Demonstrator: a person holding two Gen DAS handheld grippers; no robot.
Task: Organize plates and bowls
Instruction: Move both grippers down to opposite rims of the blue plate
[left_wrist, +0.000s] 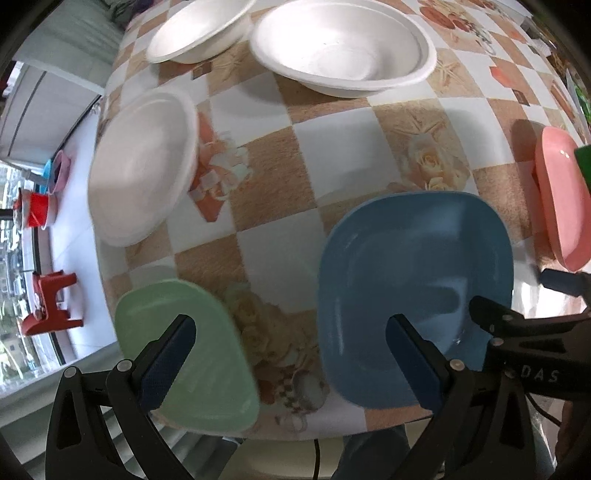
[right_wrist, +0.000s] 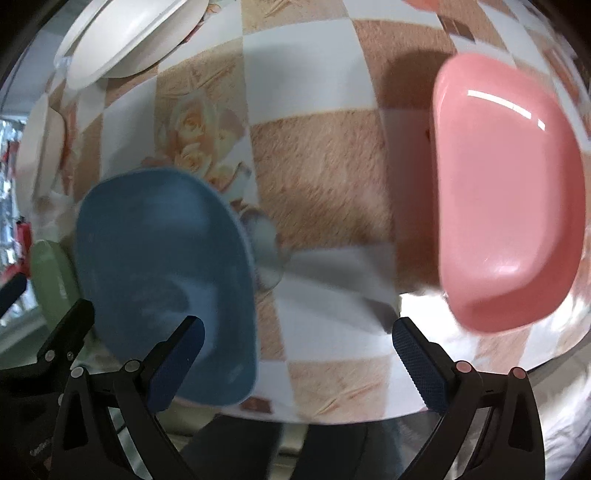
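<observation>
Hovering wide-open, empty: left gripper (left_wrist: 291, 339), right gripper (right_wrist: 297, 338) | lower frame: square blue plastic plate (left_wrist: 413, 291) | pinch its near rim squarely

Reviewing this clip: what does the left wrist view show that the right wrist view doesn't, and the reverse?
Only the left wrist view shows the large white bowl at the far side whole, the floor beside the table with a red stool, and the left gripper, open, above the near table edge.

Only the right wrist view shows the pink plate whole, and the right gripper, open over bare tablecloth.

Both show the blue plate, the green plate beside it, white bowls and the checked tablecloth.
</observation>
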